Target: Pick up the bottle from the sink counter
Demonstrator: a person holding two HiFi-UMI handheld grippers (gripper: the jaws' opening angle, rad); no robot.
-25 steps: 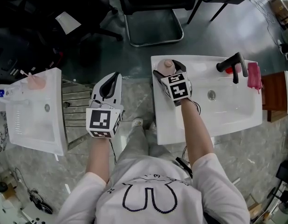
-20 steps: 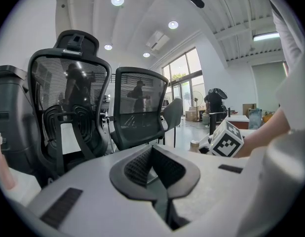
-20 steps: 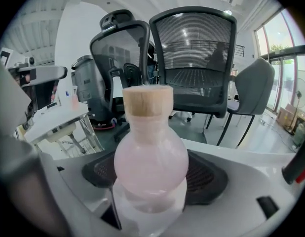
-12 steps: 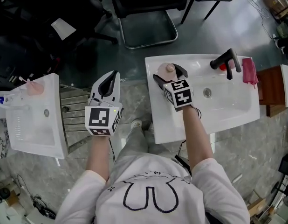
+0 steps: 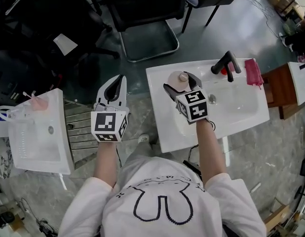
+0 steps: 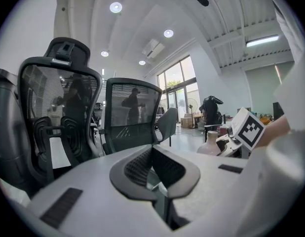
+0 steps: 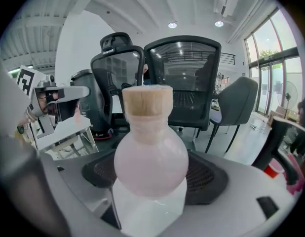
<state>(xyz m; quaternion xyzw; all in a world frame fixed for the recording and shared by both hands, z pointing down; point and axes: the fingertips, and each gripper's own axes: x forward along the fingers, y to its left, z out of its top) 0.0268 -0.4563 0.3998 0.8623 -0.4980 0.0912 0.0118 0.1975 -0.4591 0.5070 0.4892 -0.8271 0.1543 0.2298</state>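
The pale pink bottle (image 5: 180, 78) with a cork-coloured cap stands upright on the back left corner of the white sink counter (image 5: 165, 127). My right gripper (image 5: 180, 81) reaches over the counter with one jaw on each side of the bottle. In the right gripper view the bottle (image 7: 150, 152) fills the middle, and the right gripper (image 7: 153, 174) has its dark pads spread wide behind it. My left gripper (image 5: 119, 79) hangs over the floor left of the sink, its jaws together. In the left gripper view the left gripper (image 6: 152, 149) holds nothing, and the bottle (image 6: 210, 144) shows far right.
A black faucet (image 5: 224, 62) stands at the basin's back, with a pink cloth (image 5: 253, 72) to its right. A second white sink (image 5: 39, 127) is at the left, a metal rack (image 5: 81, 127) beside it. Black office chairs (image 5: 142, 14) stand beyond. A brown stool (image 5: 278, 90) sits right.
The head view has shifted, so the sink sits lower and further left in the picture. My right gripper stays around the standing bottle. The left gripper holds its place.
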